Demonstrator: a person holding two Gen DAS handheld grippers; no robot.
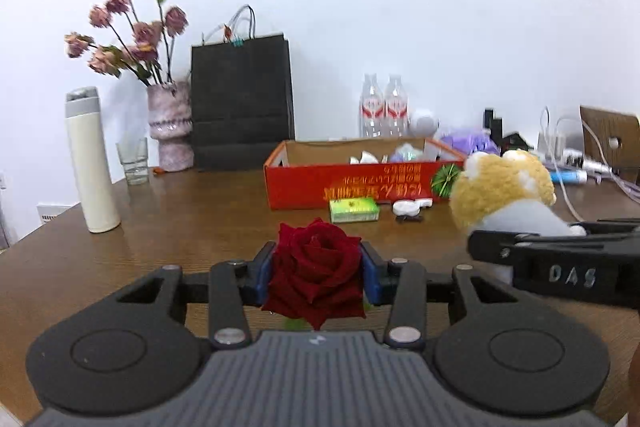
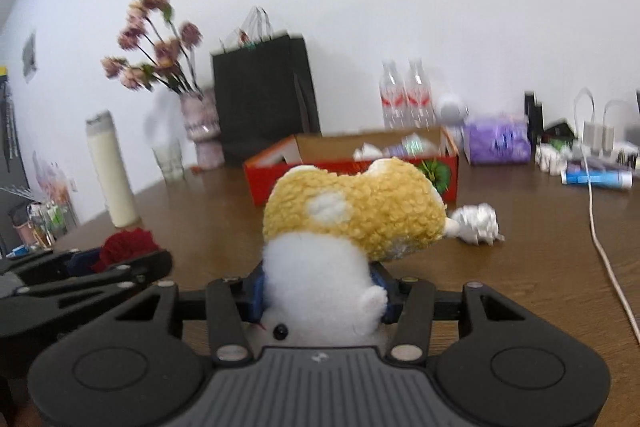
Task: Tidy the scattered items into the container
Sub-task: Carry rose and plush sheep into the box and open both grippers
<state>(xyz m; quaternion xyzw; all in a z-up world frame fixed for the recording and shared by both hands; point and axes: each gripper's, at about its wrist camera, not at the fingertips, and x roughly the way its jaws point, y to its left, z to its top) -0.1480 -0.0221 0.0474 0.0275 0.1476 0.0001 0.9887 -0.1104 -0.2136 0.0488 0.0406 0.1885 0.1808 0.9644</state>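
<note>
My left gripper (image 1: 317,269) is shut on a dark red rose (image 1: 316,271), its blue pads pressing both sides of the bloom above the brown table (image 1: 180,219). My right gripper (image 2: 320,291) is shut on a plush toy (image 2: 352,219) with a yellow fuzzy head and white body, held upside down. That toy (image 1: 504,187) also shows at the right of the left wrist view. Ahead stands the red cardboard box (image 1: 352,187), open on top with several items inside. A green packet (image 1: 354,210) and a small white item (image 1: 412,206) lie in front of it. A crumpled white wad (image 2: 478,223) lies right of the toy.
A white thermos (image 1: 90,163), a glass (image 1: 134,161), a vase of pink flowers (image 1: 170,125) and a black paper bag (image 1: 242,103) line the back left. Two clear bottles (image 1: 384,107), a purple pack (image 2: 498,143), tubes and a white cable (image 2: 600,239) crowd the right.
</note>
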